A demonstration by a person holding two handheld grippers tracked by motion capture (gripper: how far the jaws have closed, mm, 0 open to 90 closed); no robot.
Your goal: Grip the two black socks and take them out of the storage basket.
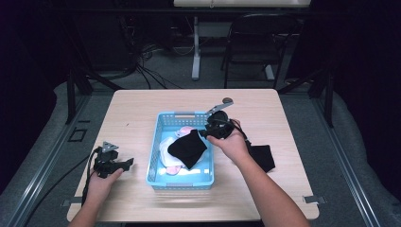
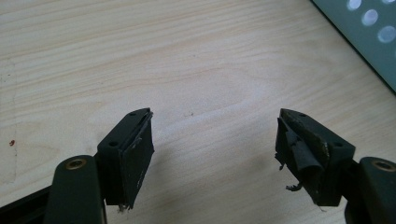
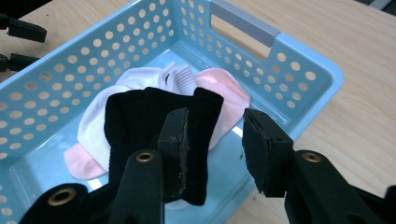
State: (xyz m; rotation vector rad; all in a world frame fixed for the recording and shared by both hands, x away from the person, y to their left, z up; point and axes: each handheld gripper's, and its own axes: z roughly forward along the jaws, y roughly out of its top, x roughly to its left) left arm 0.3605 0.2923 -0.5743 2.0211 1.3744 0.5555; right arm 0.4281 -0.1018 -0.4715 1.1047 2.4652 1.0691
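A light-blue perforated basket [image 1: 153,156] [image 3: 299,51] stands mid-table with white socks [image 3: 140,77] and pink socks [image 3: 224,91] in it. On top of them lies a black sock [image 1: 187,147] [image 3: 135,121]. My right gripper [image 1: 204,134] [image 3: 215,116] hovers over the basket's right side, jaws open. The sock's edge sits partly between the pads, draped against the left one, and the pads do not press on it. Left of the basket, my left gripper [image 1: 124,163] [image 2: 215,116] rests low over bare wood, open and empty.
A second black sock [image 1: 263,156] lies on the table right of the basket, beside the person's right forearm. A small dark round object [image 1: 228,100] sits near the far edge. A folding chair [image 1: 255,42] and a desk leg [image 1: 196,47] stand beyond the table.
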